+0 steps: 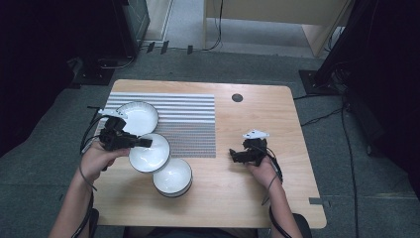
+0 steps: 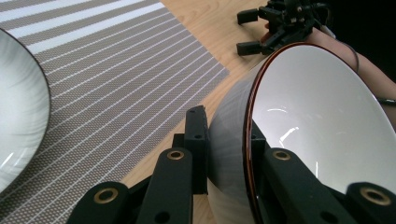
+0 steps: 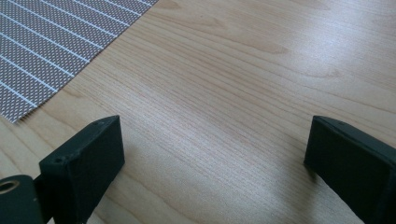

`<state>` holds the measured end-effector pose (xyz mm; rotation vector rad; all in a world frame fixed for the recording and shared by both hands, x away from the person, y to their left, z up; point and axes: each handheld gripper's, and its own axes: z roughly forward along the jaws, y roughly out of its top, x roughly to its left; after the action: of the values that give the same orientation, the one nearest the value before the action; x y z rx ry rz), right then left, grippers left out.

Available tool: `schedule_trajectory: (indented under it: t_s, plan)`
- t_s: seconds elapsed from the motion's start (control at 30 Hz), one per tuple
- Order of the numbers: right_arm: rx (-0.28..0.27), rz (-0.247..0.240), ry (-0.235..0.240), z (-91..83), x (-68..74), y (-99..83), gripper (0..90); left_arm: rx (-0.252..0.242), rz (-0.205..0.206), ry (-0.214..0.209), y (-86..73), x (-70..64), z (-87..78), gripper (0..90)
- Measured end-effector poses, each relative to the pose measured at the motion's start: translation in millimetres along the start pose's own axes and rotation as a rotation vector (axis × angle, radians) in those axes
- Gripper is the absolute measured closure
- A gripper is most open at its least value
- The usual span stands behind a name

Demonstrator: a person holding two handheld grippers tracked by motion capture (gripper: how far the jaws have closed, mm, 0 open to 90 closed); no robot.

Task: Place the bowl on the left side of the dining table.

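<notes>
My left gripper (image 1: 145, 142) pinches the rim of a bowl (image 1: 150, 153). My right gripper (image 1: 232, 154) hovers wide open, empty, over the bench (image 1: 247, 188). I read no writing.

Bare tabletop (image 1: 257, 124) free around right gripper (image 1: 233, 155); three bowls crowd left side.

High view looks down over my table (image 1: 257, 188); both gripper views sit close, sharing the striped mat (image 3: 42, 56) at 10 o'clock.
</notes>
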<state>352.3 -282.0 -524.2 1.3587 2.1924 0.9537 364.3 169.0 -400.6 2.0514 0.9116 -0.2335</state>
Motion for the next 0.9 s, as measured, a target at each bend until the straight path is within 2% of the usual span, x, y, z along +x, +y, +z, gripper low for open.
schedule_trajectory:
  t_s: [0.4, 0.57, 0.9]
  plan:
    - [0.000, 0.000, 0.000, 0.0, 0.0, 0.0, 4.1, -0.003, -0.043, 0.021, -6.0, 13.6, -3.5, 79.4]
    - [0.000, 0.000, 0.000, 0.0, 0.0, 0.0, 4.1, 0.003, -0.039, 0.028, -7.3, 16.0, -3.2, 79.3]
    - [0.000, 0.000, 0.000, 0.0, 0.0, 0.0, 4.1, 0.001, -0.068, 0.034, -10.0, 25.0, -5.4, 79.3]
